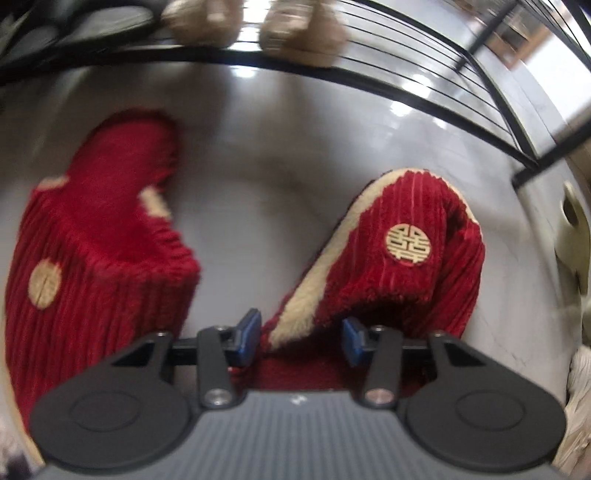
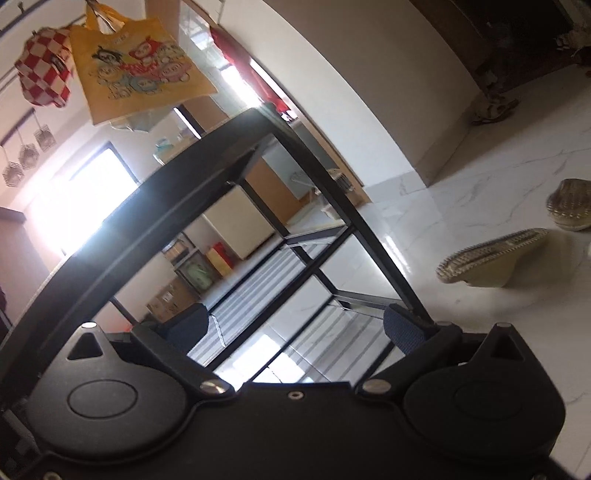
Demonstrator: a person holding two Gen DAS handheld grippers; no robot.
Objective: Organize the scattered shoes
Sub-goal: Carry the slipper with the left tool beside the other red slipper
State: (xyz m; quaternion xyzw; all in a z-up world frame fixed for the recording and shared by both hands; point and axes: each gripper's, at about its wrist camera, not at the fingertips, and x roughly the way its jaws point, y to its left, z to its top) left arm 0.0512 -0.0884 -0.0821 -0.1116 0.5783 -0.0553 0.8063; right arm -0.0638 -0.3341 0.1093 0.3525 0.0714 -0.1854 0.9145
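On pale glossy floor [image 1: 258,147], before a black wire shoe rack [image 1: 424,92] already carrying tan slippers [image 1: 299,33] — two red corduroy slippers: left one [image 1: 92,229] lying free, right one [image 1: 406,258] straddled at its cream-edged side by the half-open left gripper [image 1: 301,334]. Not yet pinched, apparently; next, close and lift to the shelf. Right gripper [image 2: 295,328] spread wide, empty, tilted toward the rack.
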